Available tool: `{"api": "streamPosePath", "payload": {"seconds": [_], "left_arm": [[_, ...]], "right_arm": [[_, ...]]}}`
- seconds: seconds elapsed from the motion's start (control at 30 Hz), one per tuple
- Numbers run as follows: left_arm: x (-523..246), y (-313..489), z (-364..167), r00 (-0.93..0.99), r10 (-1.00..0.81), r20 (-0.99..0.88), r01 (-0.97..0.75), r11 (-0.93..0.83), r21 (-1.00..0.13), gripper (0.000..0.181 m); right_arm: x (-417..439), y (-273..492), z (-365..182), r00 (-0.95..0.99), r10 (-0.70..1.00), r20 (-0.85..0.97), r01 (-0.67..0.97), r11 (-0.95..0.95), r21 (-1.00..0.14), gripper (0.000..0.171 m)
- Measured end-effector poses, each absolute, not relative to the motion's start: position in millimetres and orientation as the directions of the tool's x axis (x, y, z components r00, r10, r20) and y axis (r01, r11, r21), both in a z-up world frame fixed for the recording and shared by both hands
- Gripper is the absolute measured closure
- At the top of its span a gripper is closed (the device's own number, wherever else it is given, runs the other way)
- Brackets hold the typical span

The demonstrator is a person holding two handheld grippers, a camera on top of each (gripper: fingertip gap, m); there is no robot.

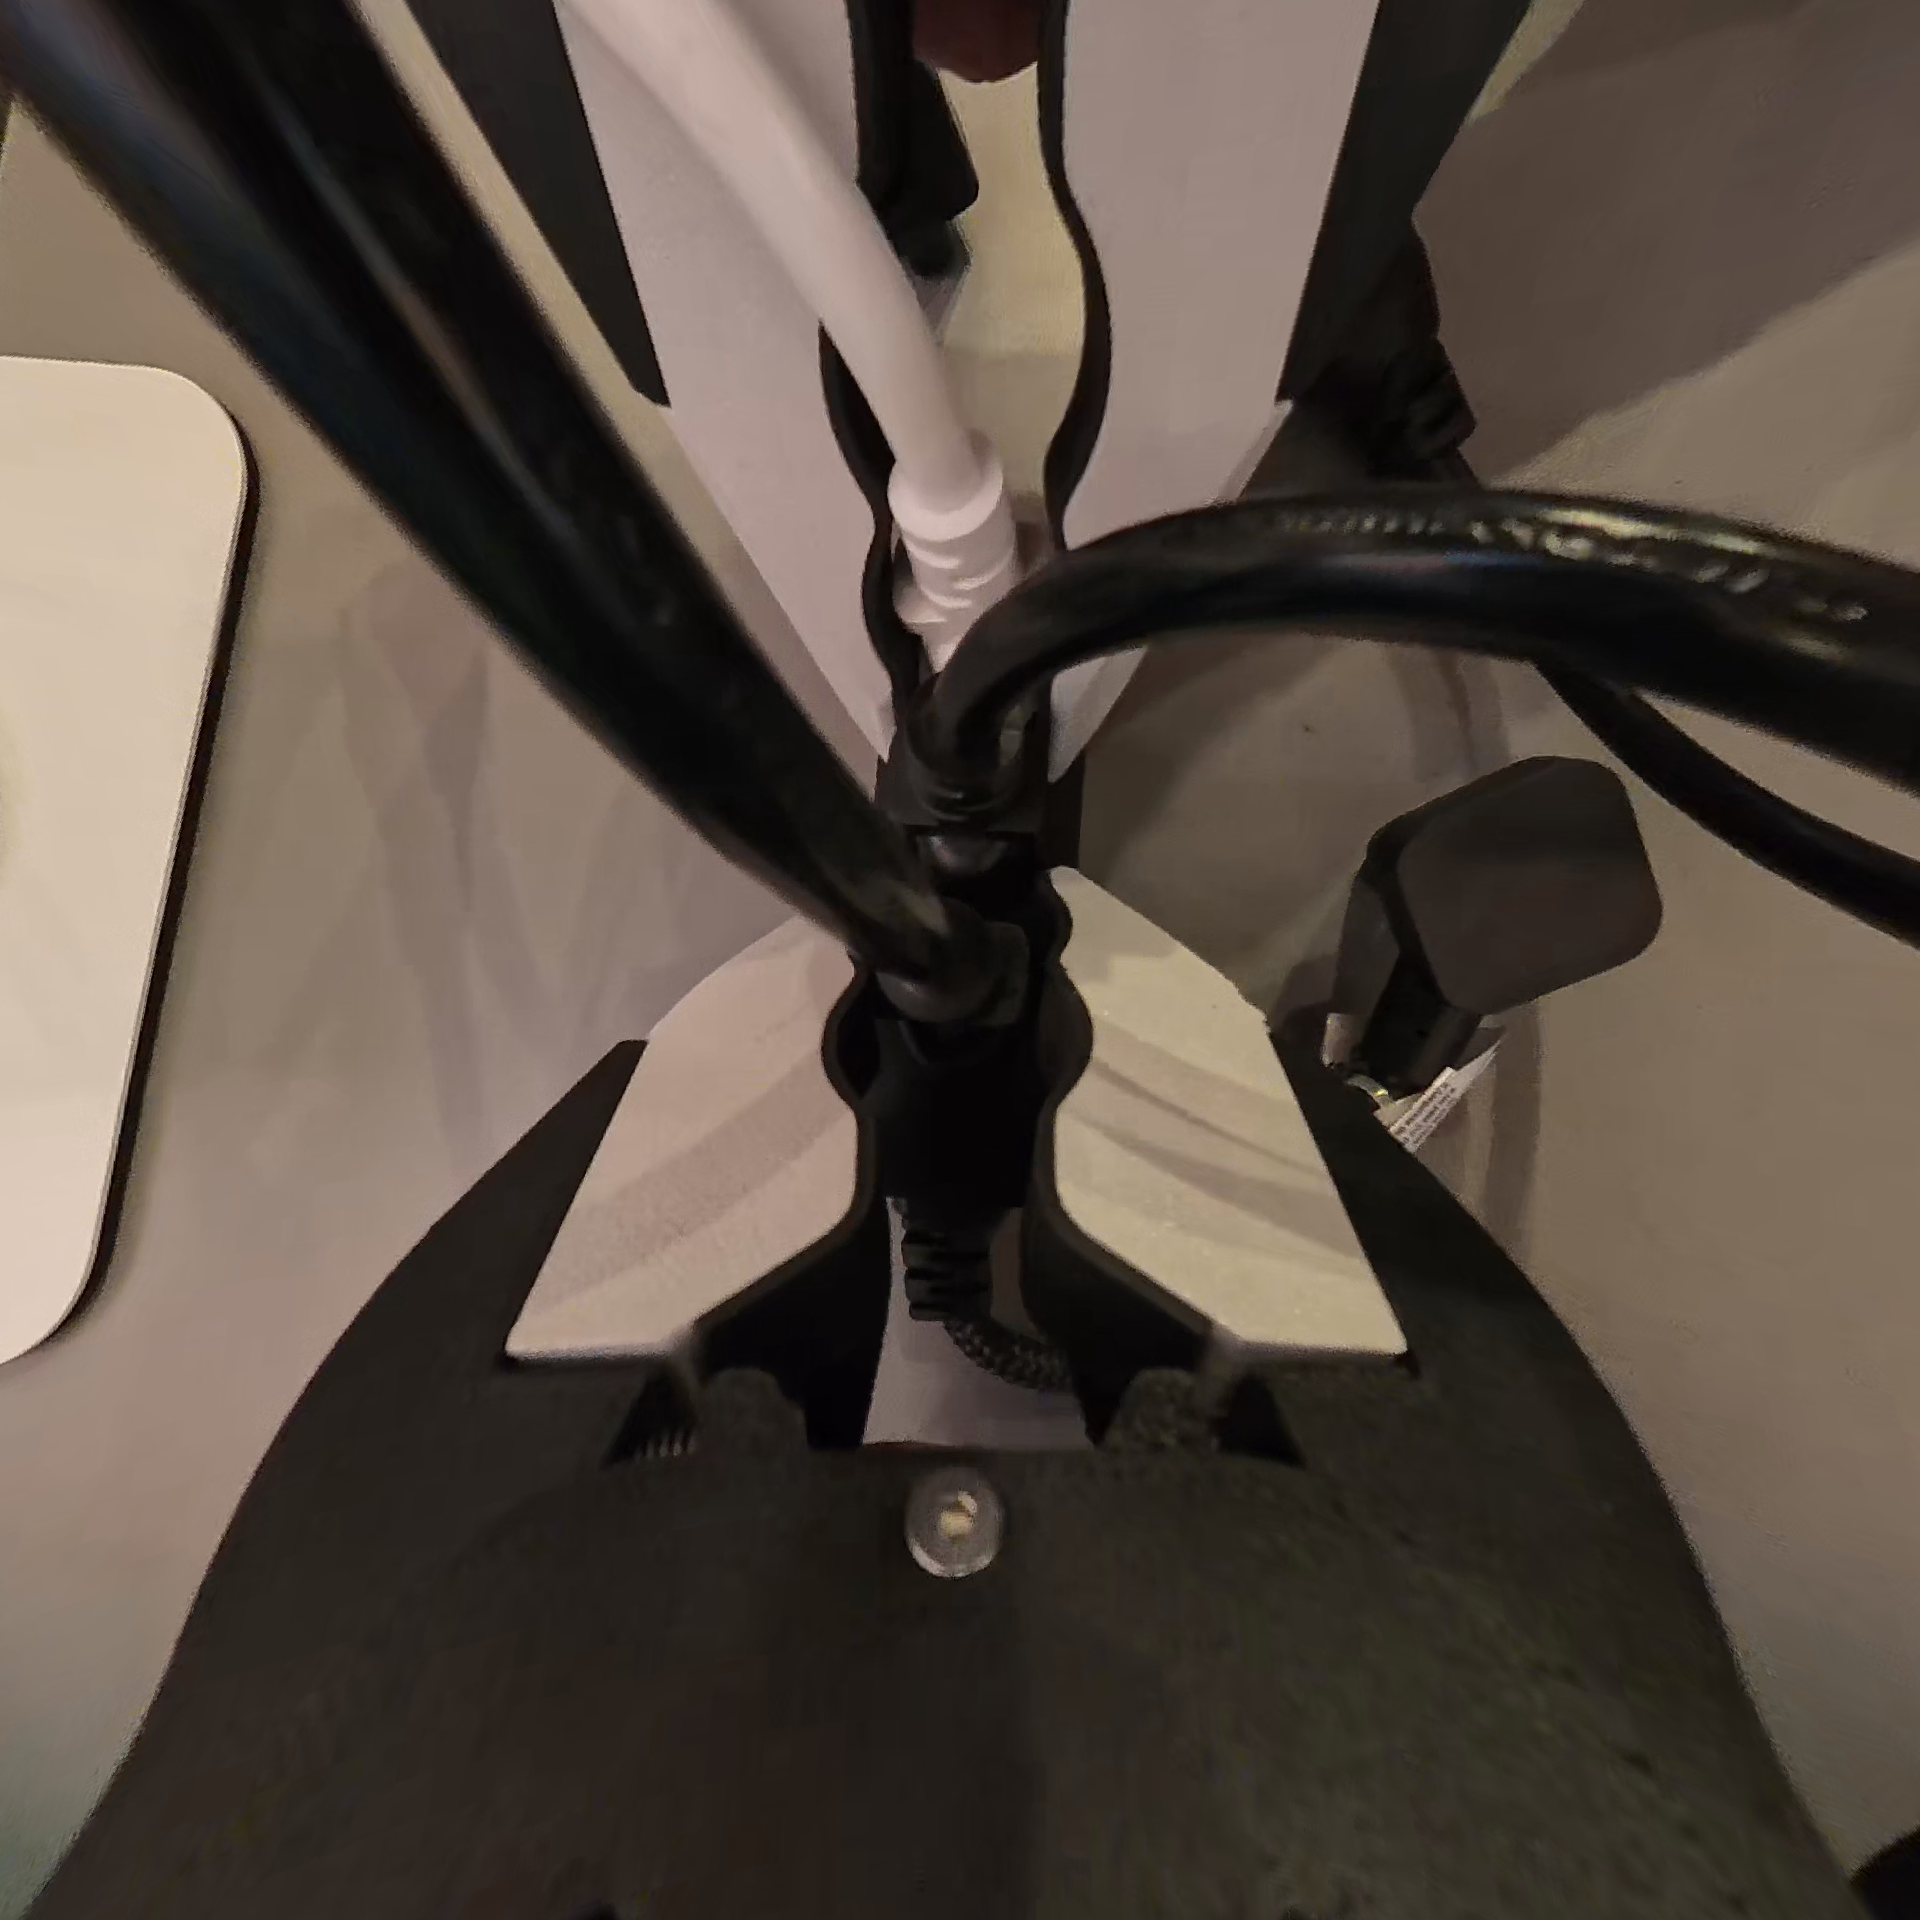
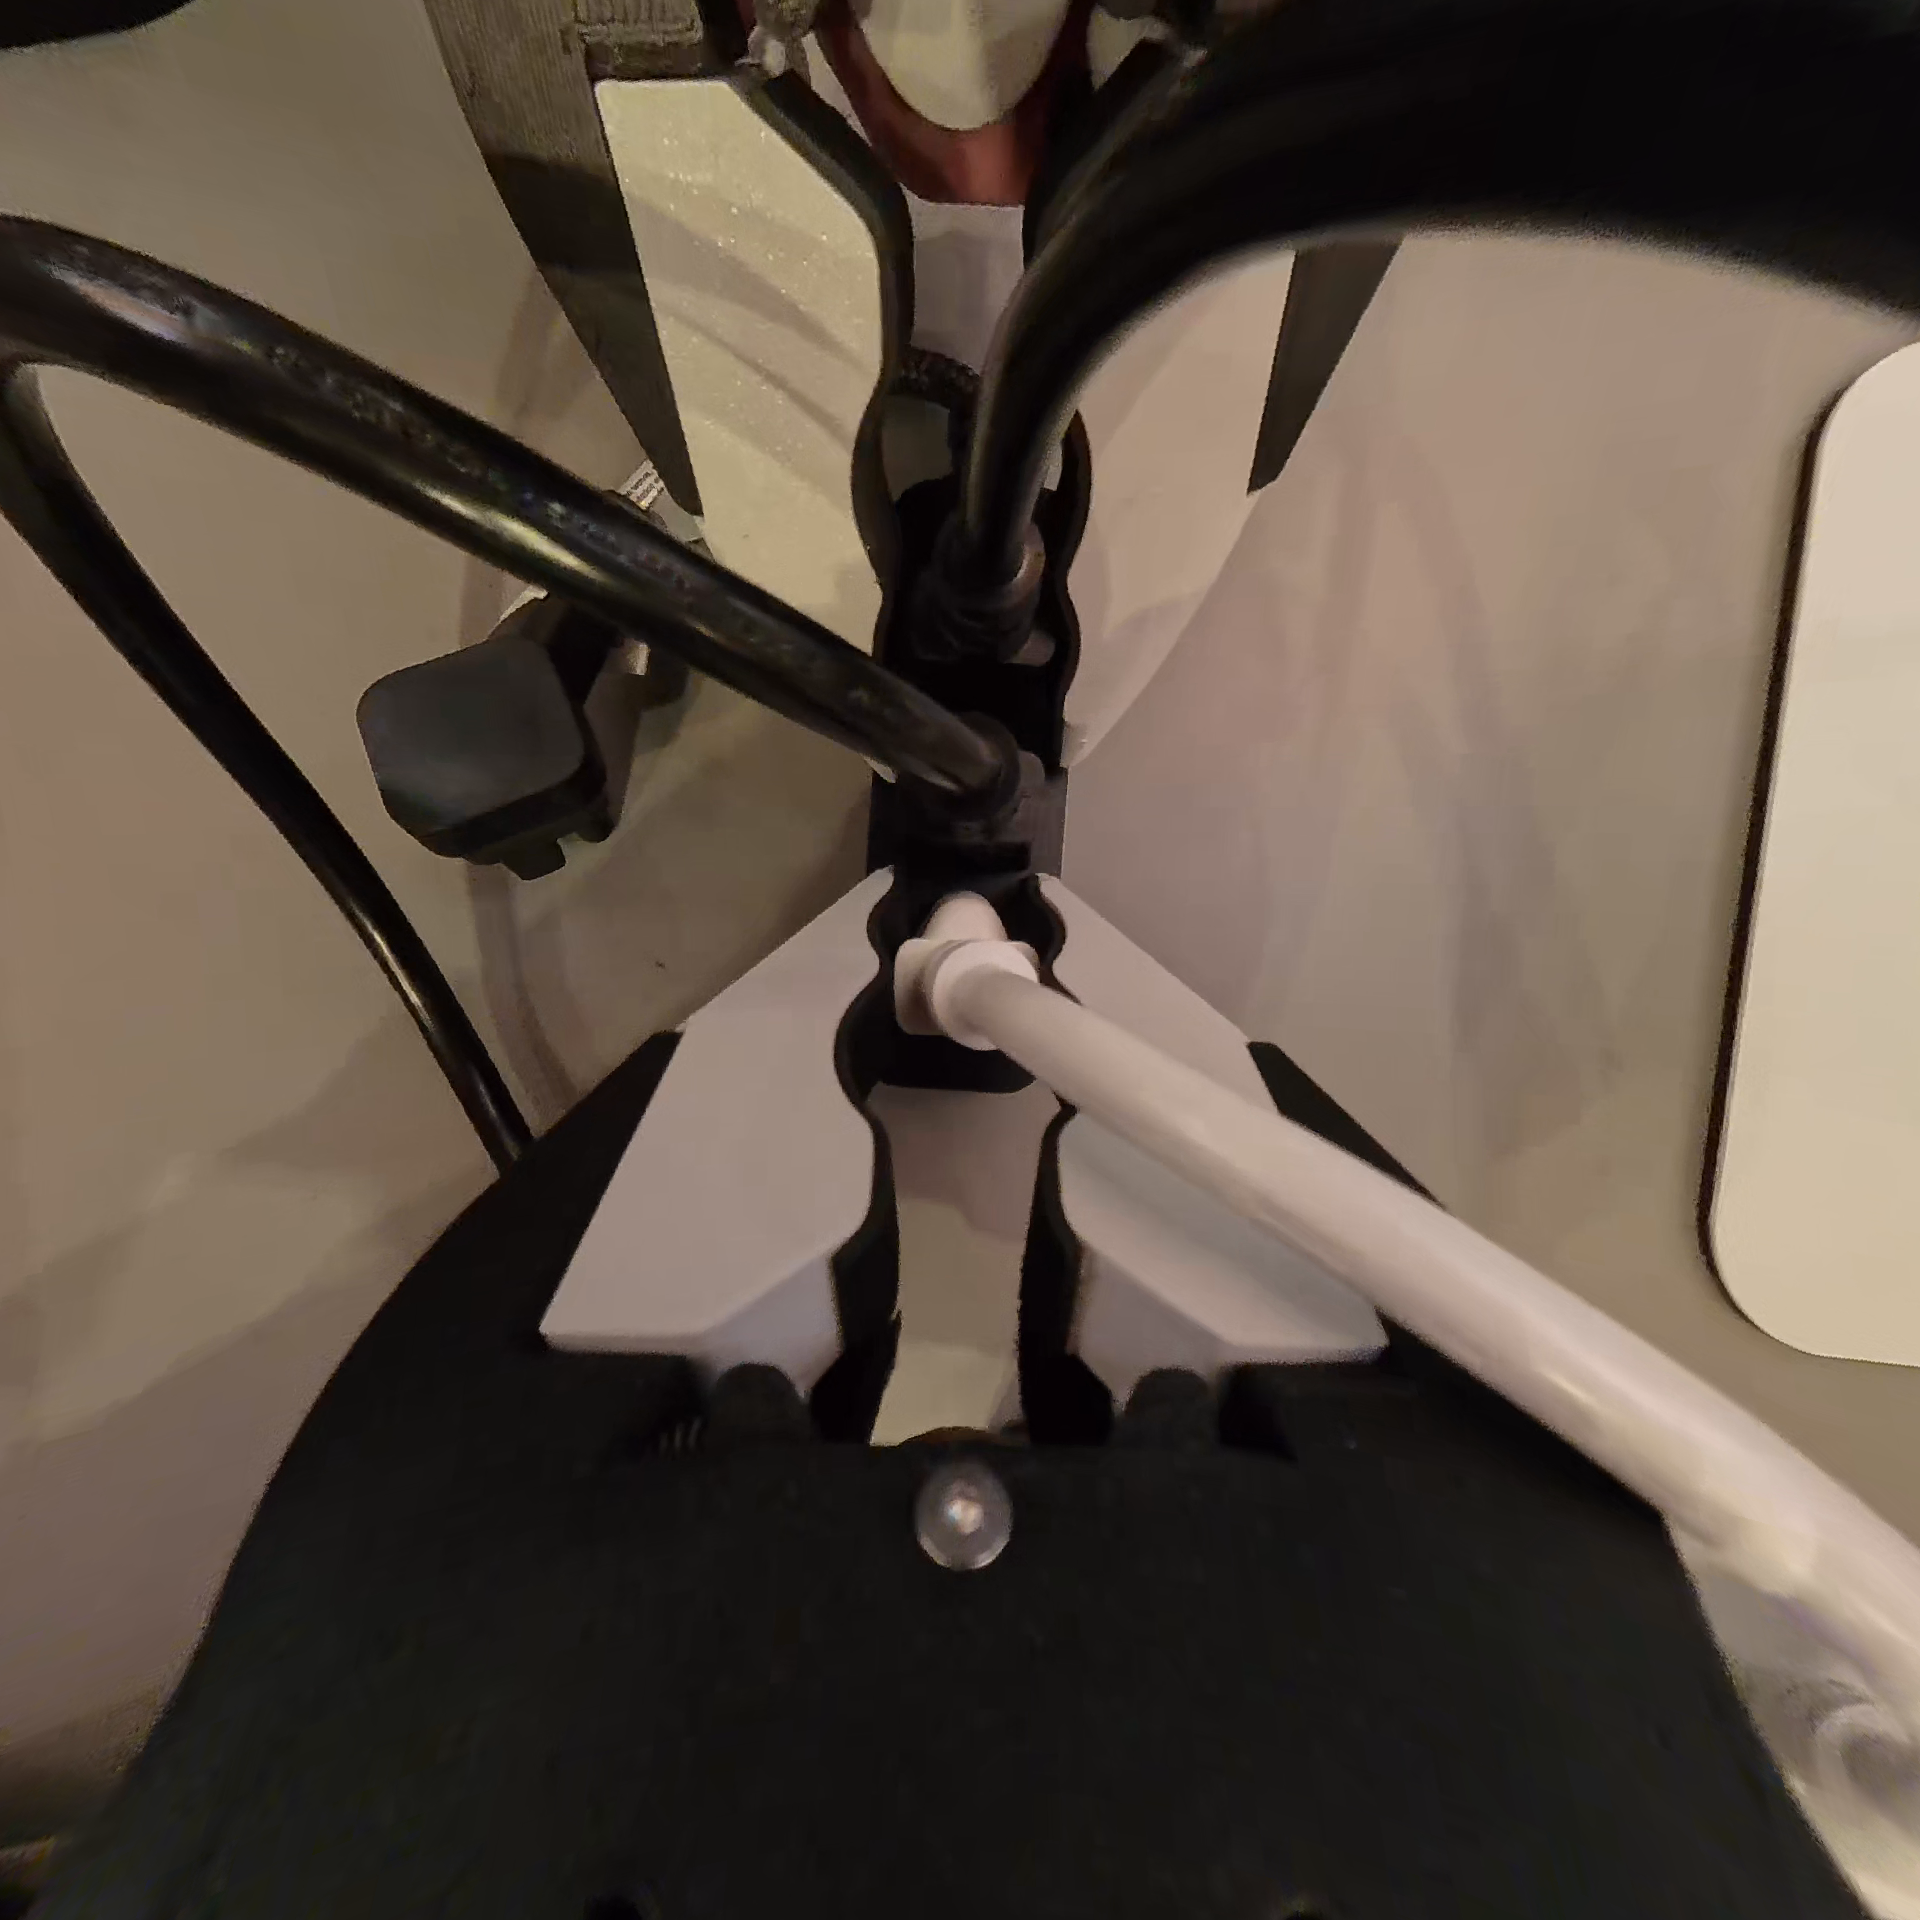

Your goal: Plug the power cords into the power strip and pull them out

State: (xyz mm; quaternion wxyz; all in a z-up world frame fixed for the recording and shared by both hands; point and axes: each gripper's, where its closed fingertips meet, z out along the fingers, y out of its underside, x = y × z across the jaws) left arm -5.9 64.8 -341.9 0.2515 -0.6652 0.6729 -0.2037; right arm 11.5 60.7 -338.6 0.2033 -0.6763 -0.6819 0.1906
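A black power strip (image 1: 1060, 831) lies between my two facing grippers, mostly hidden by plugs. My left gripper (image 1: 951, 997) is shut on a black plug (image 1: 935, 1101) seated in the strip; its thick black cord (image 1: 520, 520) runs up and left. My right gripper (image 2: 956, 935) is shut on a white plug (image 2: 935, 977), with its white cord (image 2: 1299, 1226) trailing to the lower right. A second black plug (image 1: 956, 800) sits in the strip (image 2: 1044, 821) between the two, and its cord (image 1: 1455, 561) arches to the right. A braided black cable (image 1: 997, 1340) leaves the strip's near end.
A loose black plug (image 1: 1496, 894) lies on the pale table beside the strip, also shown in the right wrist view (image 2: 478, 727). A white rounded board (image 1: 94, 831) lies on the other side (image 2: 1849, 831). A thin black cord (image 2: 312, 831) loops over the table.
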Motion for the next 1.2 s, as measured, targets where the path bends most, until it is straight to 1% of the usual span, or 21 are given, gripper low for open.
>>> {"api": "streamPosePath", "payload": {"seconds": [0.2,0.37,0.43,0.5,0.6,0.7,0.73,0.77,0.83,0.87,0.97,1.0,1.03,1.1,1.13,1.17,1.2], "left_arm": [[-5.7,64.0,-342.4,0.013,-0.997,-0.079,-0.798,0.037,-0.602,0.155],[-0.6,60.8,-342.5,-0.012,-0.996,-0.085,-0.803,0.060,-0.592,0.155],[0.8,60.4,-342.6,-0.016,-0.996,-0.084,-0.804,0.063,-0.592,0.155],[2.1,59.9,-342.6,-0.019,-0.996,-0.086,-0.805,0.066,-0.590,0.155],[2.6,59.6,-342.6,-0.022,-0.997,-0.079,-0.806,0.064,-0.588,0.155],[2.5,59.6,-342.4,-0.017,-0.996,-0.085,-0.804,0.064,-0.592,0.155],[2.8,59.5,-342.3,-0.014,-0.996,-0.084,-0.802,0.061,-0.593,0.154],[3.6,59.1,-342.2,-0.011,-0.996,-0.083,-0.800,0.058,-0.597,0.154],[3.8,58.9,-342.1,-0.010,-0.996,-0.088,-0.798,0.061,-0.600,0.154],[3.8,58.9,-342.1,-0.007,-0.996,-0.086,-0.797,0.058,-0.601,0.154],[4.0,58.9,-341.9,-0.007,-0.996,-0.087,-0.794,0.059,-0.605,0.155],[4.3,58.9,-341.8,-0.003,-0.996,-0.084,-0.792,0.054,-0.608,0.155],[4.0,58.9,-341.9,-0.005,-0.996,-0.086,-0.792,0.056,-0.608,0.155],[3.2,58.7,-341.8,-0.009,-0.995,-0.099,-0.797,0.067,-0.600,0.155],[3.1,58.6,-341.9,-0.007,-0.996,-0.094,-0.797,0.062,-0.601,0.155],[2.9,58.6,-342.0,-0.007,-0.996,-0.088,-0.794,0.059,-0.605,0.155],[2.6,58.5,-342.0,-0.008,-0.996,-0.084,-0.792,0.058,-0.607,0.155]], "right_arm": [[12.4,61.7,-339.9,-0.013,0.999,0.044,0.856,0.034,-0.516,0.152],[20.3,56.6,-340.4,-0.014,1.000,0.024,0.893,0.023,-0.450,0.149],[22.9,52.6,-340.4,-0.022,1.000,-0.002,0.895,0.019,-0.446,0.141],[24.9,52.6,-340.8,-0.018,1.000,0.005,0.905,0.018,-0.425,0.142],[26.3,48.0,-340.5,-0.016,1.000,-0.025,0.910,0.004,-0.416,0.135],[25.4,47.9,-340.1,-0.005,0.999,-0.049,0.899,-0.017,-0.438,0.136],[25.8,45.0,-339.2,0.001,0.997,-0.073,0.899,-0.033,-0.437,0.130],[26.1,43.6,-338.8,-0.003,0.997,-0.079,0.900,-0.032,-0.434,0.128],[25.6,46.0,-338.5,0.004,0.997,-0.081,0.892,-0.040,-0.450,0.134],[25.3,44.7,-337.8,0.003,0.995,-0.101,0.886,-0.049,-0.462,0.131],[24.6,43.8,-334.5,0.029,0.979,-0.202,0.848,-0.132,-0.513,0.130],[30.1,50.0,-336.7,0.043,0.987,-0.155,0.865,-0.114,-0.489,0.131],[37.4,54.8,-339.4,0.021,0.997,-0.080,0.892,-0.055,-0.449,0.126],[44.8,60.1,-338.9,-0.002,1.000,0.015,0.919,0.008,-0.395,0.133],[43.3,57.2,-337.9,-0.020,1.000,0.023,0.922,0.027,-0.387,0.142],[37.1,53.9,-336.4,-0.032,0.999,0.018,0.912,0.037,-0.409,0.141],[33.1,54.7,-336.4,-0.021,1.000,0.013,0.905,0.024,-0.425,0.144]]}}
